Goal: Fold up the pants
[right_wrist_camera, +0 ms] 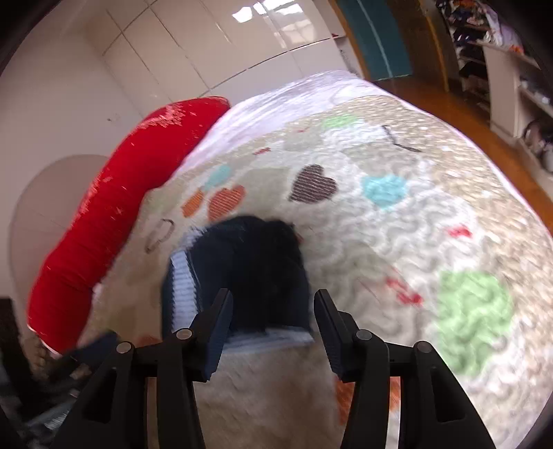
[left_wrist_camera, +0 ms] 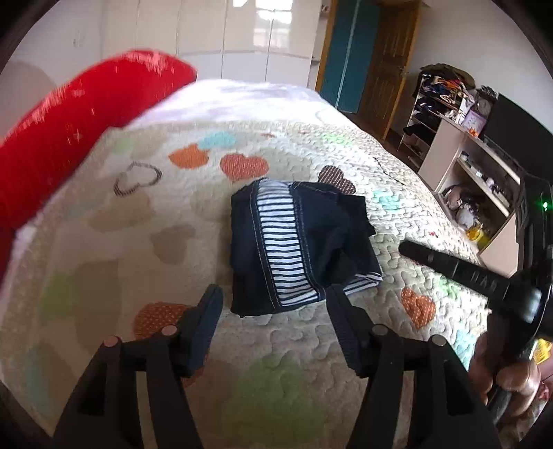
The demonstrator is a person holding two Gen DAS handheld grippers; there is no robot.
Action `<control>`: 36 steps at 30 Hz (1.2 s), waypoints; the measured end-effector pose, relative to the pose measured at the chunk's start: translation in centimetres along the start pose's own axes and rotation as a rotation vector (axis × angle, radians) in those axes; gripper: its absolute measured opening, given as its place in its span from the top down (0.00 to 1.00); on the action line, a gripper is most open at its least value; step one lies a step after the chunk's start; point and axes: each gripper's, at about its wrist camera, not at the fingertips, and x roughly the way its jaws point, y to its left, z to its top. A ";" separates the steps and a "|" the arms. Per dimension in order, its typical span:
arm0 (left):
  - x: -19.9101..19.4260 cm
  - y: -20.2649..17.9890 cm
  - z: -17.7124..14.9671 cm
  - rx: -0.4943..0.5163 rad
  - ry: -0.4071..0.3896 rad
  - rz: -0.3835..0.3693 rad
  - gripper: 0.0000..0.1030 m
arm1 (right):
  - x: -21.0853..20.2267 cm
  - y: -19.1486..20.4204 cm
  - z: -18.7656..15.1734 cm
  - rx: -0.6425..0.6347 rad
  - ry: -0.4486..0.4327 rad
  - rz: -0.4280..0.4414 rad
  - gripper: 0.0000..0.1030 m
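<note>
The pants (left_wrist_camera: 297,241) are dark navy with a black-and-white striped band. They lie folded in a small bundle on the heart-patterned quilt (left_wrist_camera: 138,241). My left gripper (left_wrist_camera: 273,297) is open and empty, just short of the bundle's near edge. The right gripper's body shows at the right of the left wrist view. In the right wrist view the pants (right_wrist_camera: 249,269) lie just ahead, blurred. My right gripper (right_wrist_camera: 273,302) is open and empty at their near edge.
A red pillow (left_wrist_camera: 69,131) lies at the bed's left side, also in the right wrist view (right_wrist_camera: 114,214). White wardrobes (left_wrist_camera: 242,31) stand behind the bed. Shelves with clutter (left_wrist_camera: 459,145) and a wooden door (left_wrist_camera: 390,65) are to the right.
</note>
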 end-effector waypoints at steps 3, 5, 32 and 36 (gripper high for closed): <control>-1.4 -1.0 -0.4 0.037 -0.041 0.045 0.35 | -0.5 0.2 -1.5 -0.034 0.016 -0.061 0.47; -2.1 -1.3 -0.5 0.045 -0.057 0.057 0.32 | -0.7 0.4 -2.5 -0.061 0.026 -0.100 0.46; -5.6 0.6 -0.7 -0.051 -0.188 0.263 0.02 | 0.3 3.7 -5.7 -0.210 0.079 -0.222 0.41; -4.5 0.9 -1.1 -0.054 -0.149 0.218 0.01 | 0.5 4.1 -5.9 -0.241 0.076 -0.266 0.37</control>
